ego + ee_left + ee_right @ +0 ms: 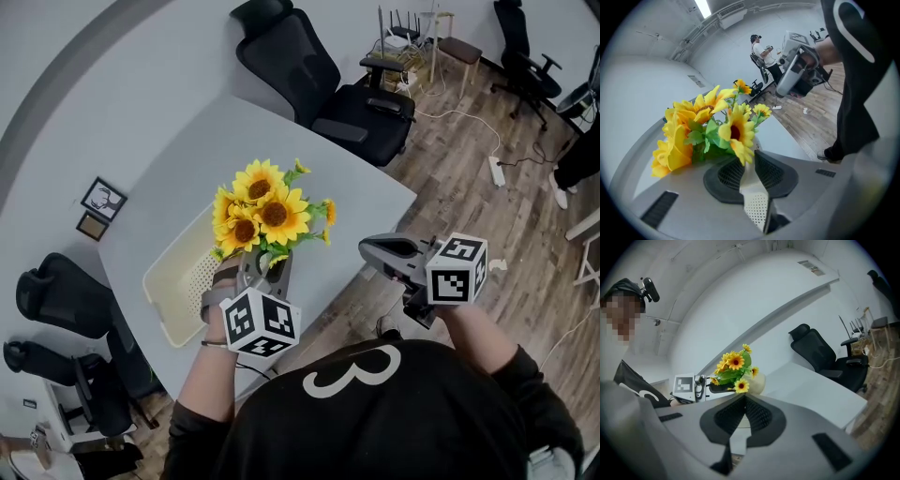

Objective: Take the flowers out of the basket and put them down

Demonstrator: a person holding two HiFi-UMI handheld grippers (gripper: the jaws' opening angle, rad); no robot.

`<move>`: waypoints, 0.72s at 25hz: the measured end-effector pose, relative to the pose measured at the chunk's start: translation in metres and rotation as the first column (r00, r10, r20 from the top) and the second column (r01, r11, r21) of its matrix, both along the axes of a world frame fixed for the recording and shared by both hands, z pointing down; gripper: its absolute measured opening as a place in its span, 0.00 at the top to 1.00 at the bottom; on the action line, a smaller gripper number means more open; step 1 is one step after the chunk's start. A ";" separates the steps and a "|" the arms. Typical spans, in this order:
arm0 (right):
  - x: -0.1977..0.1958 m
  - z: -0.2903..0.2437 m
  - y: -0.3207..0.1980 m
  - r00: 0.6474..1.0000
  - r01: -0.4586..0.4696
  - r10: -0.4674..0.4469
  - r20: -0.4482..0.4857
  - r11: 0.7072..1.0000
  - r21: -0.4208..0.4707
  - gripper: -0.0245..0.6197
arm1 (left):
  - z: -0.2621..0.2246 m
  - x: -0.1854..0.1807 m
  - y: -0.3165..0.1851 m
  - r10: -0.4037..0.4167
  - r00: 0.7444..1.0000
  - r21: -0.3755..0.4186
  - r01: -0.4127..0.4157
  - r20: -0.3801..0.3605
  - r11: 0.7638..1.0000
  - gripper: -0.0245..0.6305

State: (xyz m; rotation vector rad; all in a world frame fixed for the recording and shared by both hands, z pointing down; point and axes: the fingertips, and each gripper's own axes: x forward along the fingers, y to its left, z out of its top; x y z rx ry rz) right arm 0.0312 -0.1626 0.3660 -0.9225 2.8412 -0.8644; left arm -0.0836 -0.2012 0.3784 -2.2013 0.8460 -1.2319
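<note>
A bunch of yellow sunflowers (267, 211) with green leaves stands up from my left gripper (265, 272), which is shut on its stems over the near end of the cream perforated basket (178, 281). In the left gripper view the sunflowers (710, 129) rise just past the gripper (749, 157), and the basket (757, 206) shows through the gap between the jaws. My right gripper (375, 249) hovers beyond the table's near right edge, shut with nothing in it. In the right gripper view its tips (743, 397) meet, and the flowers (733, 369) and basket (758, 383) lie ahead.
The basket rests on a grey table (328, 187). A black office chair (319, 84) stands at the far side, and more chairs (56, 300) at the left. A power strip and cables (497, 171) lie on the wooden floor. A person (761, 49) stands far off.
</note>
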 end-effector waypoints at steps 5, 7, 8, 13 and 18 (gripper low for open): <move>0.072 0.008 -0.051 1.000 0.011 -0.011 0.021 1.000 -0.010 0.95 | 0.017 0.079 -0.046 0.012 1.000 -0.039 -0.011 0.028 0.999 0.85; 0.082 0.009 -0.058 1.000 0.015 -0.015 0.023 1.000 -0.010 0.95 | 0.022 0.089 -0.051 0.010 0.999 -0.047 -0.008 0.037 0.999 0.85; 0.085 0.009 -0.062 1.000 0.018 -0.018 0.025 1.000 -0.011 0.95 | 0.024 0.093 -0.053 0.010 0.999 -0.053 -0.008 0.041 0.999 0.85; 0.100 0.018 -0.079 0.999 0.042 -0.041 0.033 0.999 -0.026 0.95 | 0.039 0.112 -0.065 0.006 0.998 -0.087 -0.001 0.063 0.996 0.85; 0.120 0.027 -0.093 0.997 0.069 -0.068 0.039 0.997 -0.037 0.95 | 0.062 0.130 -0.081 -0.021 0.997 -0.123 0.031 0.076 0.992 0.85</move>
